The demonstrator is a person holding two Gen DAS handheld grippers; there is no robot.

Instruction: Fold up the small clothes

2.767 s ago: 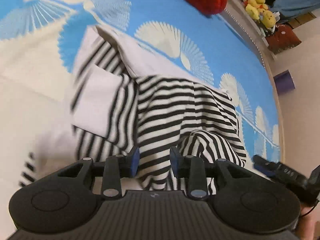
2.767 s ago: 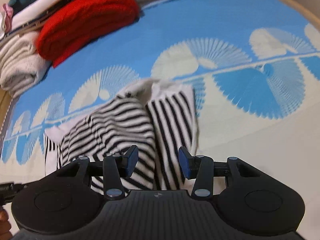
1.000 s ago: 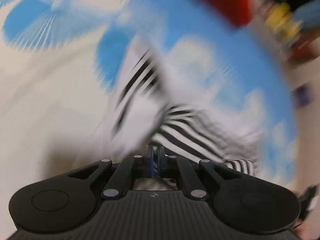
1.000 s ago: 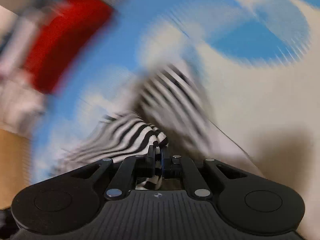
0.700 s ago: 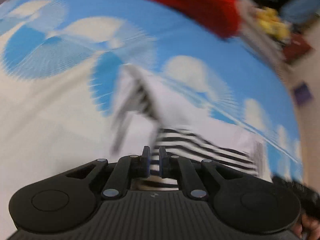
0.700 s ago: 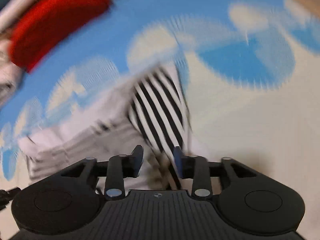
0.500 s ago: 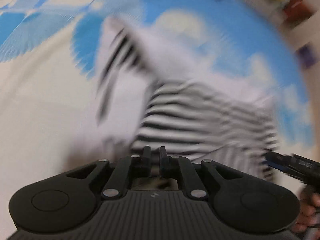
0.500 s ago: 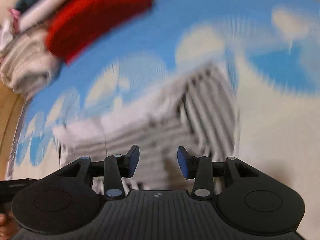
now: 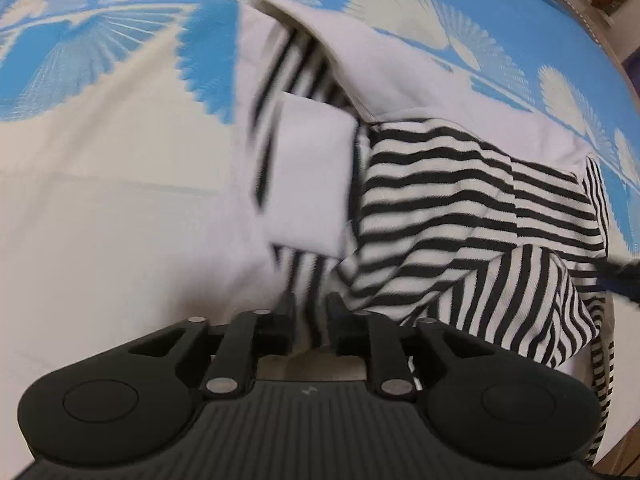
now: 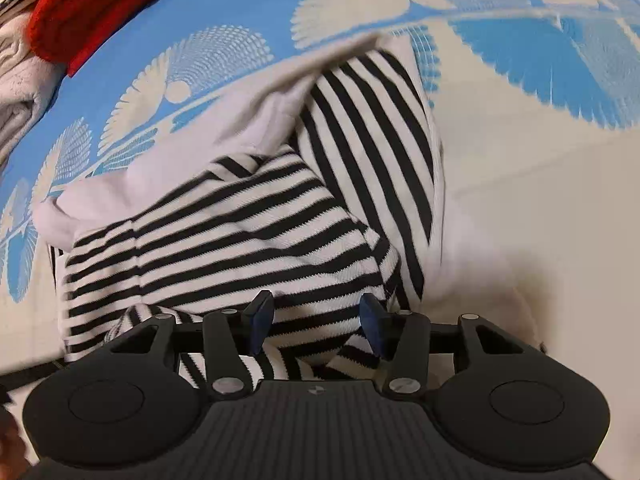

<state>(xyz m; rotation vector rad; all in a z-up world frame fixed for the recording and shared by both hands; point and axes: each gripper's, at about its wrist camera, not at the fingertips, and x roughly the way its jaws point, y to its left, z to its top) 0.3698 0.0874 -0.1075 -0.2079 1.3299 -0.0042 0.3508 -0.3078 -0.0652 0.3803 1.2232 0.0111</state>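
A small black-and-white striped garment (image 9: 440, 184) with white lining lies folded on the bedspread, and a white cuff (image 9: 308, 176) rests on its left part. My left gripper (image 9: 312, 312) hangs low over the garment's near edge. Its jaws are opening, parted a little, with a strip of striped cloth loose in the narrow gap. In the right wrist view the same garment (image 10: 240, 232) fills the middle. My right gripper (image 10: 316, 316) hovers over its near edge with jaws wide and still opening; the cloth lies below the blue pads, not clamped.
The blue and cream fan-patterned bedspread (image 9: 100, 40) spreads out on all sides. A folded red knit (image 10: 80, 4) and a pale towel (image 10: 16, 80) sit at the far left. The other gripper's dark tip (image 9: 620, 280) shows at the right edge.
Both grippers were shut on striped cloth a second ago. The right one has opened wide and let go; the left jaws have parted slightly. The garment now lies flatter.
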